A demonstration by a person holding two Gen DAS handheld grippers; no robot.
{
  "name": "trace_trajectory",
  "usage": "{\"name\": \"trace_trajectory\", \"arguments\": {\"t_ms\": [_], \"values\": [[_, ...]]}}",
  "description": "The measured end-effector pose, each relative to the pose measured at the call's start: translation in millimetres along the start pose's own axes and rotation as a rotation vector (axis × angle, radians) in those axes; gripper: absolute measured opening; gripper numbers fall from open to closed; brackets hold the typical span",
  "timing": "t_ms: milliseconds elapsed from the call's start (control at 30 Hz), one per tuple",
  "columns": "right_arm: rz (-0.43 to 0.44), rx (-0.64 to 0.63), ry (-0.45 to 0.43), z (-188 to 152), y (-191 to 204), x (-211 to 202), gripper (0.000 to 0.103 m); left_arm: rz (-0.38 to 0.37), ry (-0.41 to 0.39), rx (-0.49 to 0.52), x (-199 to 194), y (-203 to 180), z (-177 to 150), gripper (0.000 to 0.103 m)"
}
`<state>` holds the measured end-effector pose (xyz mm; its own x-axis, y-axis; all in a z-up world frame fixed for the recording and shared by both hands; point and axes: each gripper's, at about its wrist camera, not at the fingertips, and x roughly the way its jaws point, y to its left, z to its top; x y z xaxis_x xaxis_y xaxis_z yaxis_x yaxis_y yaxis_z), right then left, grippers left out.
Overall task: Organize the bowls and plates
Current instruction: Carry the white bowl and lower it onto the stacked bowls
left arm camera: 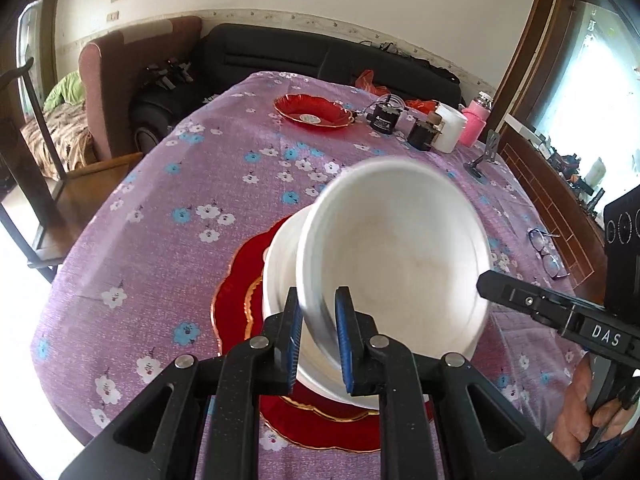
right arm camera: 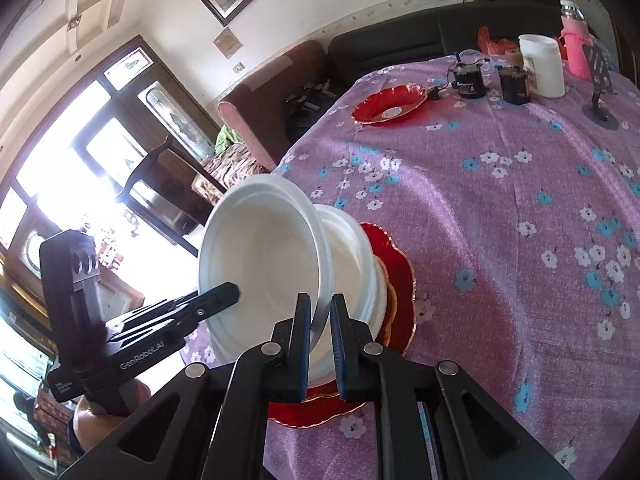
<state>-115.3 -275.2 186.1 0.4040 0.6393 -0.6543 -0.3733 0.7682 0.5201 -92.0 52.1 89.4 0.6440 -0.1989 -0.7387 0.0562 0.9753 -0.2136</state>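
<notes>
Left gripper (left arm camera: 318,344) and right gripper (right arm camera: 320,344) both pinch the tilted white bowl's (left arm camera: 400,248) rim. It leans over the white stack (left arm camera: 280,272) on red plates (left arm camera: 236,300).

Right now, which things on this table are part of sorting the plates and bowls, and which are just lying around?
Part of the job:
tilted white bowl, gripped at its rim by the left gripper and the right gripper
white bowl beneath it
red plates under them
far red plate

Lying about:
glasses
white jar
pink bottle
phone stand
</notes>
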Motion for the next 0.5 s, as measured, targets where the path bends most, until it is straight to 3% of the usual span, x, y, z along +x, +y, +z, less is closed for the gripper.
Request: {"name": "trace_trajectory", "arguments": {"t_ms": [500], "values": [[-0.008, -0.001, 0.004, -0.1, -3.3, 4.3, 0.011, 0.004, 0.004, 0.003, -0.6, 0.3, -2.6, 0.016]]}}
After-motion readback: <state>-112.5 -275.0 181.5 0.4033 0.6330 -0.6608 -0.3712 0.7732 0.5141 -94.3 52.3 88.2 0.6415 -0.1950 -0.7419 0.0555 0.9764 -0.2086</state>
